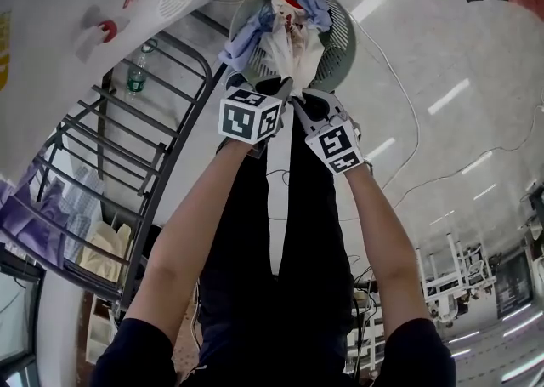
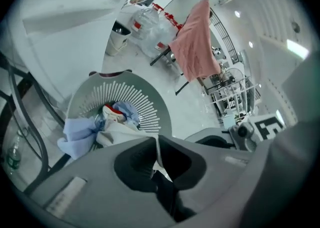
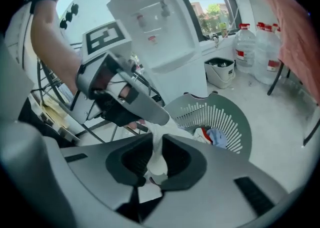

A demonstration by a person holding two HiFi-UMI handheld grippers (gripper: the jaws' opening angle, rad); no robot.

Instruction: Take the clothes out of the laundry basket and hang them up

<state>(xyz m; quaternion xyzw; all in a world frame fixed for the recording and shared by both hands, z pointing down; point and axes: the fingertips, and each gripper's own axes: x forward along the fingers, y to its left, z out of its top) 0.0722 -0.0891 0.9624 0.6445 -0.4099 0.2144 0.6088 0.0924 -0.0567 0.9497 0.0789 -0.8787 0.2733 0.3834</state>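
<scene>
A grey slatted laundry basket (image 1: 342,41) stands on the floor ahead of me, holding a white garment (image 1: 289,45), a light blue one (image 1: 246,41) and a red-and-white piece (image 2: 112,112). Both grippers hold the white garment just above the basket's near rim. My left gripper (image 1: 274,89) is shut on a thin edge of the white garment (image 2: 120,133). Close beside it, my right gripper (image 1: 299,103) is shut on a bunched fold of the same garment (image 3: 159,139). In the right gripper view the left gripper (image 3: 160,118) sits right next to that fold.
A dark metal drying rack (image 1: 127,173) with clothes on it stands at the left. A pink cloth (image 2: 195,46) hangs on a stand beyond the basket. A white water dispenser (image 3: 160,31), a bucket (image 3: 220,71) and water bottles (image 3: 260,54) line the wall.
</scene>
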